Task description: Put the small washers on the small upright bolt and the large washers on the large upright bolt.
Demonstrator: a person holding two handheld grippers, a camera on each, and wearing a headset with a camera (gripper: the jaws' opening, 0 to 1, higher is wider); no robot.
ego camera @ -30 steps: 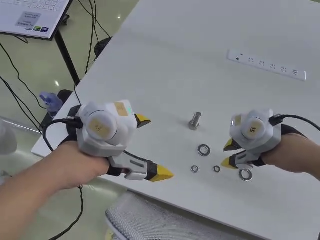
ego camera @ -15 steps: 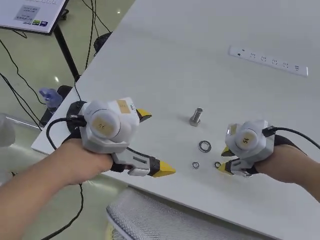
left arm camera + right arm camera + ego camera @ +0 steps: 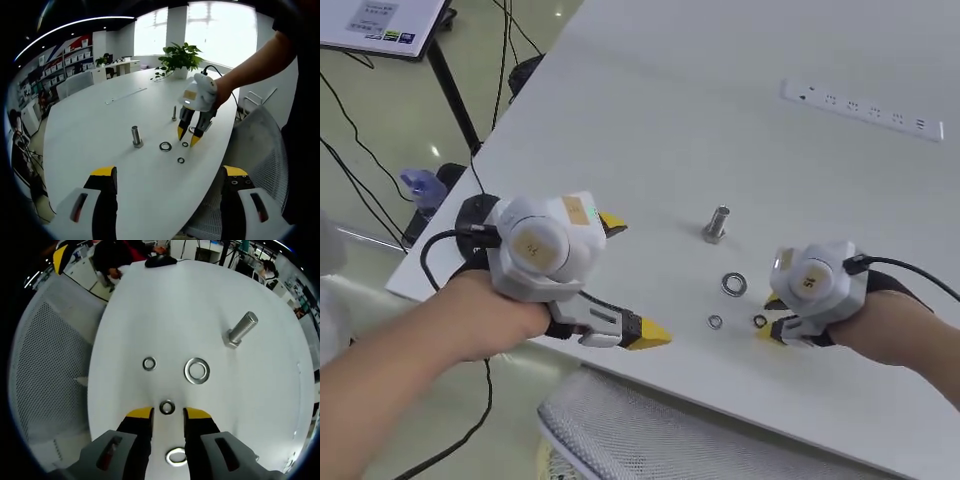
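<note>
— What's the metal on the desk (image 3: 660,110)?
— Flat, shiny rings. A small washer (image 3: 167,407) lies right between the yellow tips of the right tool (image 3: 167,413), whose jaws stand slightly apart and grip nothing. A second small washer (image 3: 149,363) and a large washer (image 3: 196,370) lie beyond, near the threaded large bolt (image 3: 240,331), which stands on its head.
— And the left tool (image 3: 169,171)?
— Spread wide, empty, at the desk's near edge.
— The surface?
— Smooth white, rounded. A white power strip (image 3: 865,108) lies farther off, and a potted plant (image 3: 181,57) stands by bright windows
</note>
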